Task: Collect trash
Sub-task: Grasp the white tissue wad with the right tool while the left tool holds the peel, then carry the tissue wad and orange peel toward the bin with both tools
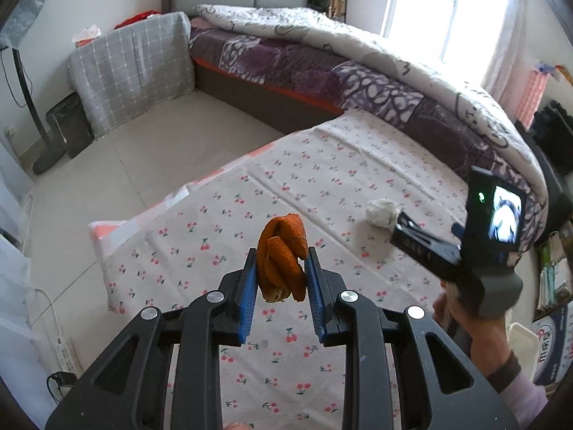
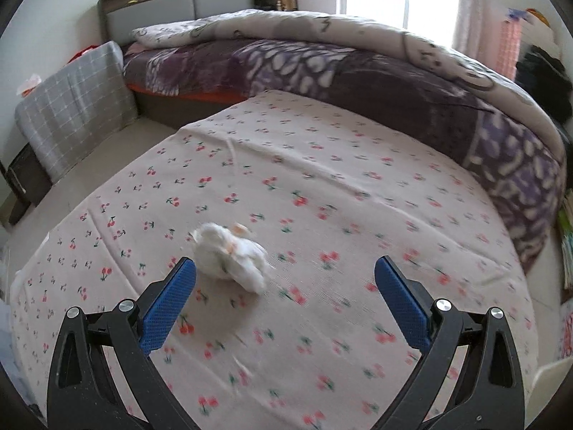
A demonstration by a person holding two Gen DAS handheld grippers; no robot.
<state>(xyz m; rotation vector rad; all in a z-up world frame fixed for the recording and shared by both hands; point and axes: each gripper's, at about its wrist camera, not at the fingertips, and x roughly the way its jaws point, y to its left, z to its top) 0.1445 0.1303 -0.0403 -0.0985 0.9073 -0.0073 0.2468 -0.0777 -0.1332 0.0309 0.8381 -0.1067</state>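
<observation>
You've got the orange peel [image 1: 283,258] pinched tight in the left gripper [image 1: 283,279], lifted over the cherry-print cloth [image 1: 322,165]. The crumpled tissue [image 2: 229,256] sits lower left of centre in the right view, by the left finger of your wide-open, empty right gripper [image 2: 284,294]. Looks like tissue's next: shift left, drop, close. Cloth's clear all round; the edge and floor [image 1: 107,179] are off to the left.
</observation>
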